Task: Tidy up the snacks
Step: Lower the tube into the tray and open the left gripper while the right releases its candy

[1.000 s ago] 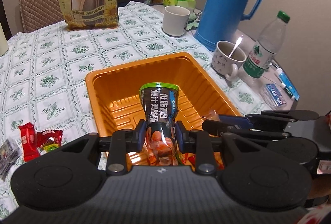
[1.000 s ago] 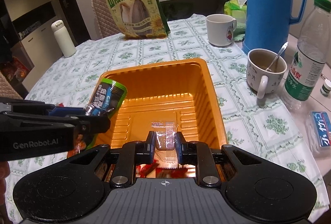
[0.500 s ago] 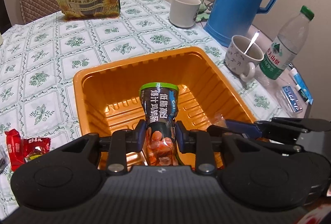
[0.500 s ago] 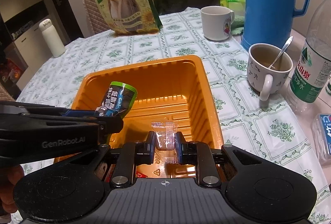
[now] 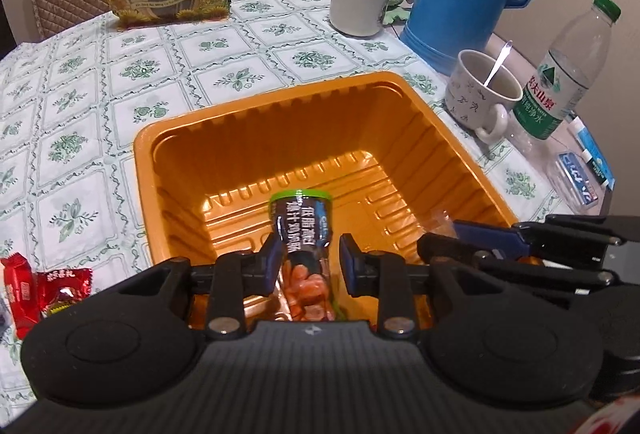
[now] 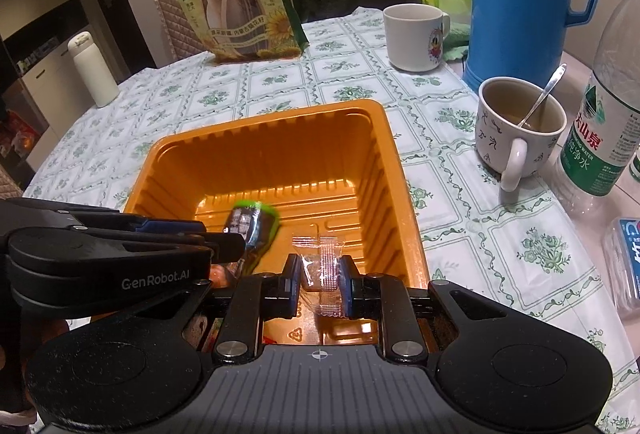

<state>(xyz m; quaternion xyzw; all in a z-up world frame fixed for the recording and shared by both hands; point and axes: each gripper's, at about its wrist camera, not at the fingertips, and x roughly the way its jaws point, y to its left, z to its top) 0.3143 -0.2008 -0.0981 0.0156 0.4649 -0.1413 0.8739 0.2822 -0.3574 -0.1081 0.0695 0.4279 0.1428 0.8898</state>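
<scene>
Gripping a dark pouch (image 5: pixel 303 234), the left claw (image 5: pixel 307 258) is hanging over the tray (image 5: pixel 256 121), pouch's long axis running forward, green end pointing away. Right claw (image 6: pixel 320 276) is pinching a clear packet (image 6: pixel 322 262) beside it.

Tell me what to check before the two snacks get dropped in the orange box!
1. Left hand-held gripper pinches the dark snack pouch: cannot tell; the left pad touches it, but a gap shows beside the right pad.
2. Right hand-held gripper shut on the clear snack packet: ok.
3. Both snacks above the inside of the orange box, not its rim: ok.
4. Free floor in the box to land on: ok; the ribbed bottom ahead is bare.
5. The two grippers apart from each other: ok; a gap shows between them.
6. Red candies also in the box: not ok; they lie on the tablecloth.
</scene>
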